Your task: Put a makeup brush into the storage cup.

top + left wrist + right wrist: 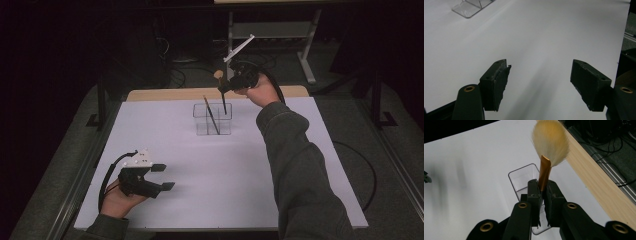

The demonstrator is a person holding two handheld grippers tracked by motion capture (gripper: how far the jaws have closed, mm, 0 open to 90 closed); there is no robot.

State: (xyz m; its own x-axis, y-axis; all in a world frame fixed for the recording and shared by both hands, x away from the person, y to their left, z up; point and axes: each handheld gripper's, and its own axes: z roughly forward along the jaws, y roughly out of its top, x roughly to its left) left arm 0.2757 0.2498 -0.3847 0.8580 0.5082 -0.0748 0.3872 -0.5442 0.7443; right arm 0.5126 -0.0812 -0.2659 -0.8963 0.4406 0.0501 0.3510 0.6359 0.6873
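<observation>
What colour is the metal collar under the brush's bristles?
Copper-orange metal collar, below pale cream fluffy bristles; clearest in the right gripper view.

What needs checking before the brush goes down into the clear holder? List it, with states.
1. Right gripper shut on the makeup brush: ok.
2. Brush held bristles up, handle end pointing down: ok.
3. Handle tip over the clear holder: ok in the high view; exact compartment cannot tell.
4. Thin brush already leaning in the holder, clear of the handle's path: cannot tell.
5. Holder upright on the white mat: ok.
6. Left gripper open, away from the holder: ok.
</observation>
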